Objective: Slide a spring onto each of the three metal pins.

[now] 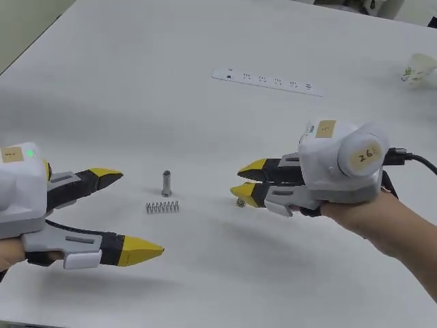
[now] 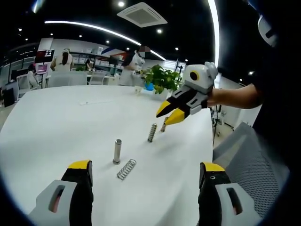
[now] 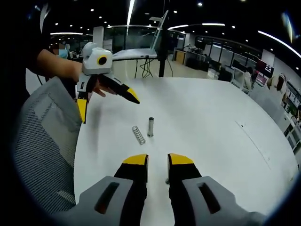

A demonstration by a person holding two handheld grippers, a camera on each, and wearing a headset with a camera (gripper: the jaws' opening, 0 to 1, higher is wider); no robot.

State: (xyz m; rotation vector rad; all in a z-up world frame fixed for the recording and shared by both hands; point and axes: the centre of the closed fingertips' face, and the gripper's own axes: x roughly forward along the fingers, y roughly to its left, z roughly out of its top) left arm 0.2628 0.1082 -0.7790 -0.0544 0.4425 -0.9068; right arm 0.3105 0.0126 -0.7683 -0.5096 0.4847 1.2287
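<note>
Spring (image 1: pixel 162 207) lying just beside upright pin (image 1: pixel 166 183) | left tongs (image 1: pixel 142 213) gaping (empty) | right tongs (image 1: pixel 236 180) slightly parted

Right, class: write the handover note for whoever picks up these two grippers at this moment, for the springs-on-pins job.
Left gripper: wide open, empty, above the table, facing the bare pin.
Right gripper: jaws narrowly open, nothing seen between them.
Bare pin stands upright; loose spring lies flat beside it.
Done, it seems: nearer sprung pin and farther sprung pin, below the right gripper's tips, each appear to carry a spring.
Left: pick up the loose spring and slide it onto the bare pin.
</note>
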